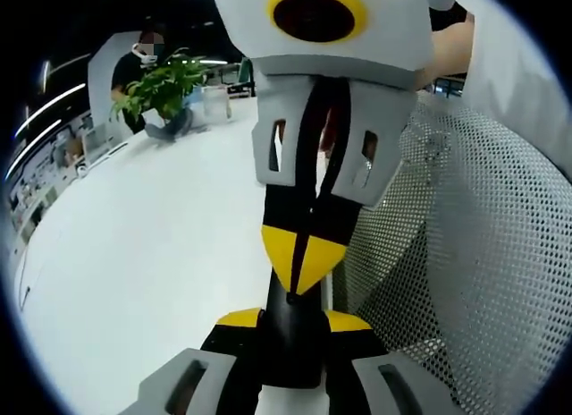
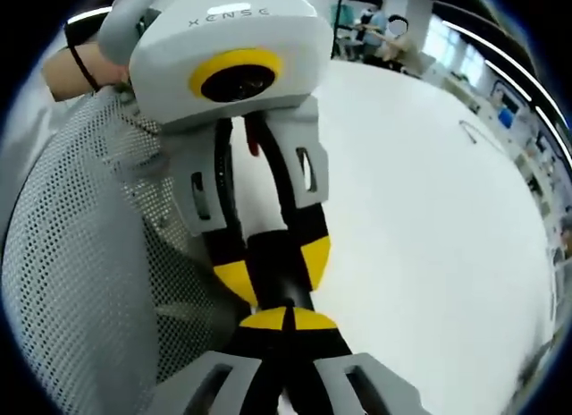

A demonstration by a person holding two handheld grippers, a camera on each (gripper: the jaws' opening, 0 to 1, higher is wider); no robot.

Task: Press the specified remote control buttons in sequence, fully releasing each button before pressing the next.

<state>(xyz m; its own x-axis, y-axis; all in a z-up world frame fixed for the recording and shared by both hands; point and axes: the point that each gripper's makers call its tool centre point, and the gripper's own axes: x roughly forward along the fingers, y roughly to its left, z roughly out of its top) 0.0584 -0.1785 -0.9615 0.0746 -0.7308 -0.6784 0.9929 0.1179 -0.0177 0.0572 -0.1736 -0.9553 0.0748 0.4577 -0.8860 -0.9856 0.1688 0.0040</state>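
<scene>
Remote control, seemingly the slim, rigid, light black thing pinched in the left hand-held gripper, suits gentle presses from the right hand-held gripper, whose jaws are together.

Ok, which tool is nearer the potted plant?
Right. The right tool is out front, toward the plant across the table; the left tool, holding a dark remote, sits behind it.

"XENSE" embossed on white housing of left tool.
</scene>
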